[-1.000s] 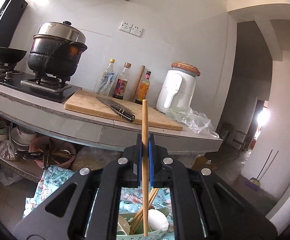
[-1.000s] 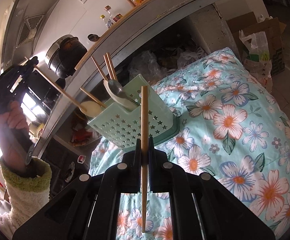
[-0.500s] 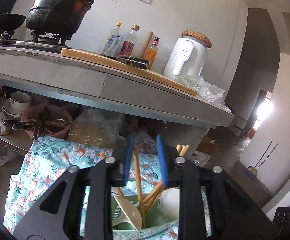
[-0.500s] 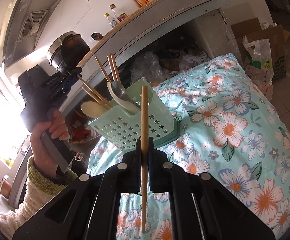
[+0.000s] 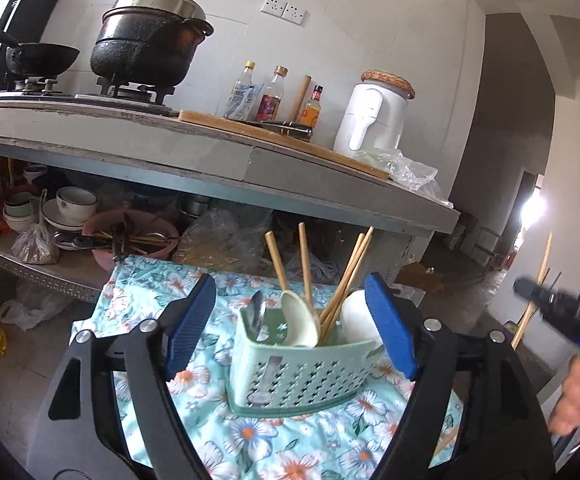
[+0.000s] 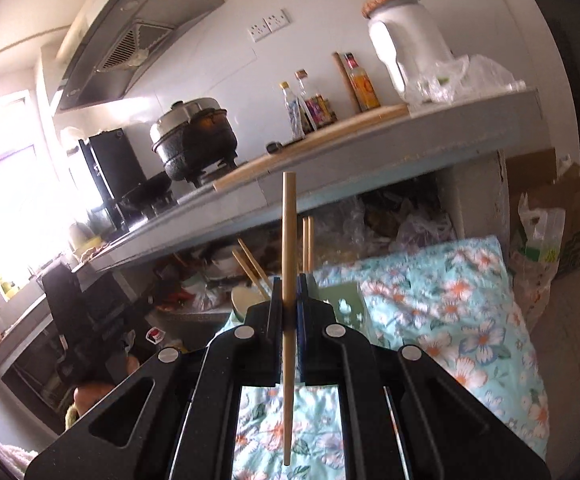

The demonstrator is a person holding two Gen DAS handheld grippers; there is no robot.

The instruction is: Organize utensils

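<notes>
A: Start at the left tongs. Their blue pads are opening wide and nothing is pinched between them; the green caddy only shows through the gap, farther off, on the floral cloth.

B: And the right tongs?

A: Pressed together on a single chopstick, held about mid-length and standing nearly upright, tip toward twelve o'clock, lower end hanging toward six.

B: So what could go wrong?

A: The pinch is on a thin round stick. I'd judge it could swivel in the pads or slip through if it knocks anything on the way in.

B: Knocks what?

A: The caddy is already crowded: loose chopsticks lean toward one o'clock, two more stand near twelve, and a pale spoon and a metal spoon fill the middle. A new stick could catch on those handles and lever them out, or miss the rim and land on the cloth.

B: Anything else?

A: The caddy looks light and sits on soft cloth, so a push at its rim might tip it. The two tongs are also close together, the right one showing at three o'clock in the left view, so they could collide over the caddy
</notes>
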